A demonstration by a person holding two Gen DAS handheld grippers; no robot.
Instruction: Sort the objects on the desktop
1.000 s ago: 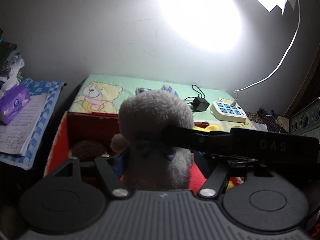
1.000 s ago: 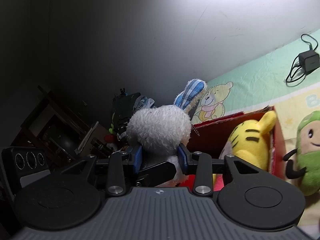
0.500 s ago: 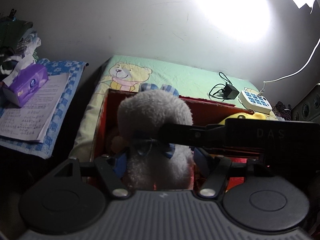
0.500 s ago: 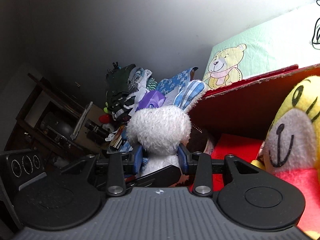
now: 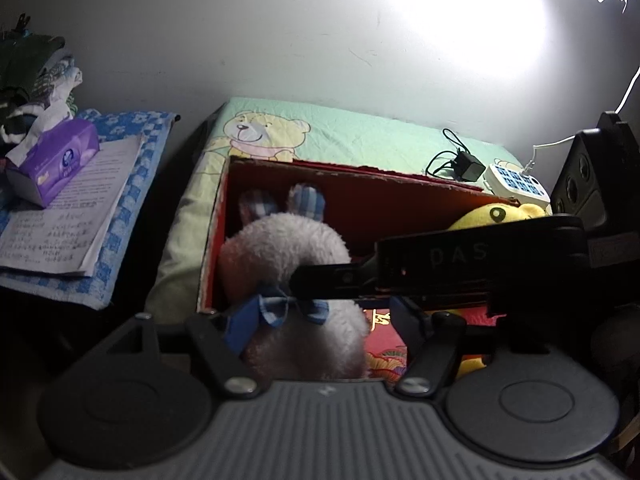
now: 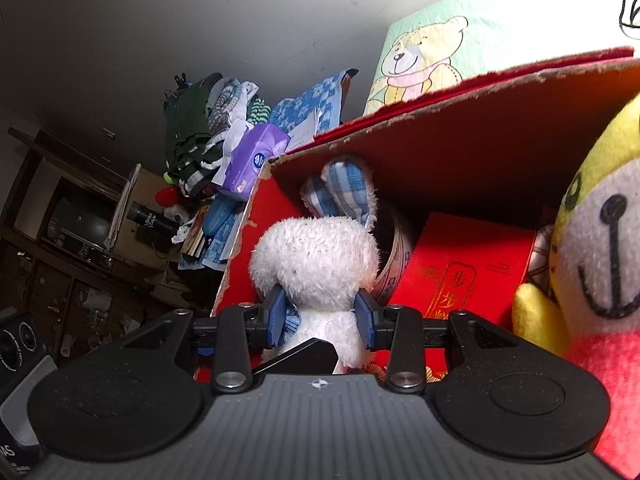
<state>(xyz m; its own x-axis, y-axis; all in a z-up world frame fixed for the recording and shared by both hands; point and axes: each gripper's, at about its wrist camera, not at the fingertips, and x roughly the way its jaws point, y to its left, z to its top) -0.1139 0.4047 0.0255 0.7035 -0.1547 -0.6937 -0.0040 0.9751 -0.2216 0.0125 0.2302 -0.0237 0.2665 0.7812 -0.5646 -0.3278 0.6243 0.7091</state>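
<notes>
One white plush rabbit (image 6: 316, 264): two blue-checked ears, one blue checked bow at the neck. It sits at the left end of the red cardboard box (image 6: 460, 120), ears pointing at the back wall of the box, body between the fingers of both tools.

Right gripper (image 6: 320, 316): one, clenched on the rabbit's neck; two blue pads press into the fur from either side.

Left gripper (image 5: 316, 324): one. Its two blue-padded fingers stand wide on either side of the rabbit's body; the left pad lies against the bow, the right pad stands apart from the fur. Released, by that gap. The right tool's black finger crosses in front of it and reaches the rabbit's neck.

Box contents, further: one yellow plush tiger (image 6: 596, 280) with a red body, at the right end; one flat red packet (image 6: 464, 276) with gold characters, on the floor between the two toys; one roll of printed tape (image 6: 396, 256), just behind the rabbit.

Around the box: one green bear-print cloth (image 5: 360, 136) beneath it; one black charger (image 5: 468, 164) with cord and one white power strip (image 5: 516, 180) on the cloth behind it. To the left: one purple tissue box (image 5: 56, 164) on a sheaf of written pages (image 5: 72, 220), over one blue-and-white checked cloth (image 5: 132, 200).
</notes>
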